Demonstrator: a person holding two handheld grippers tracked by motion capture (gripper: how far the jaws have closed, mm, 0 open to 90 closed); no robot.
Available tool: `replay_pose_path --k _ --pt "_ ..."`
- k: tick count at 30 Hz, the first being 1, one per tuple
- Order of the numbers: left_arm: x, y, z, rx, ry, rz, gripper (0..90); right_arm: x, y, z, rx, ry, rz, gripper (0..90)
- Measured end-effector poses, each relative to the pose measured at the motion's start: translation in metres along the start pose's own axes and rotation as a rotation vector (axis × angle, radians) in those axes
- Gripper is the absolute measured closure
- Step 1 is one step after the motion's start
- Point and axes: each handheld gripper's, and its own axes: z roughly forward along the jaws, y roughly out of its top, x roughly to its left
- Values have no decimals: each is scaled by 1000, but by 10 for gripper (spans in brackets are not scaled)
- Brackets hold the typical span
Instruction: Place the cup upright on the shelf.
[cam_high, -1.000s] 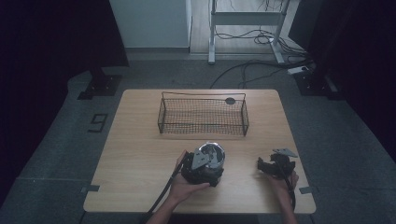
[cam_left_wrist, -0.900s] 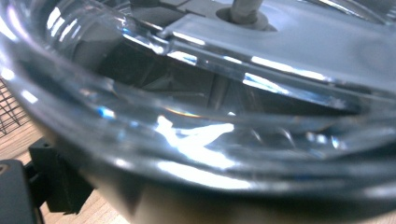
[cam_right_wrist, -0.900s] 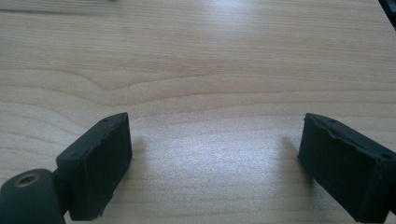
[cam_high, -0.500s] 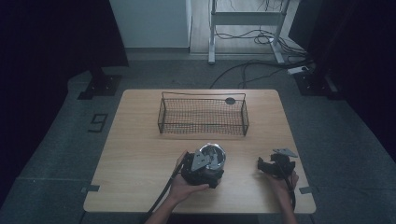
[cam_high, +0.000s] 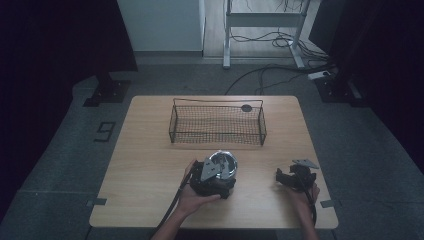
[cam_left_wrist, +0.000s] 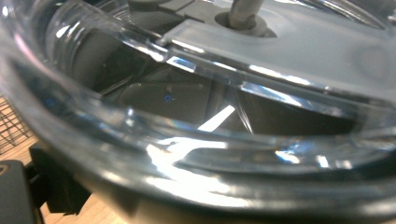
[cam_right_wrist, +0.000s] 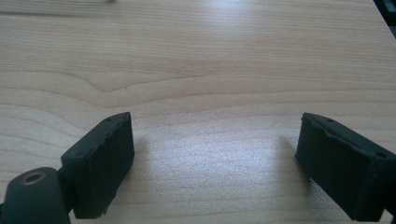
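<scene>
1. Left gripper (cam_high: 220, 172), near the front edge of the pale wooden table (cam_high: 150, 165): jaws hidden behind a clear round glass lid (cam_high: 223, 164); open or shut, cannot tell.
2. Close up in the left gripper view: lid's transparent rim (cam_left_wrist: 196, 135) blurred, a grey knob stem (cam_left_wrist: 243, 14) cut off at top.
3. Right gripper (cam_right_wrist: 215, 163), toward the front right corner: jaws spread wide, holding nothing, bare wood between.
4. Black wire mesh basket (cam_high: 217, 125) along the back edge, contents hard to make out.
</scene>
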Motion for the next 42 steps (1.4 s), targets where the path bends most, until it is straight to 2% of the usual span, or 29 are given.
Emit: replay_pose_path --k 10,27,34,42 --pt "14 9 -14 -24 27 -9 40 0 0 0 -1 -1 2 114" --pt "31 22 -29 -54 59 -27 40 0 0 0 -1 -3 3 117" --pt "40 29 -34 -72 48 -51 40 0 0 0 -1 -4 4 118" --pt "46 37 -35 -73 61 -42 41 0 0 0 -1 -5 7 118"
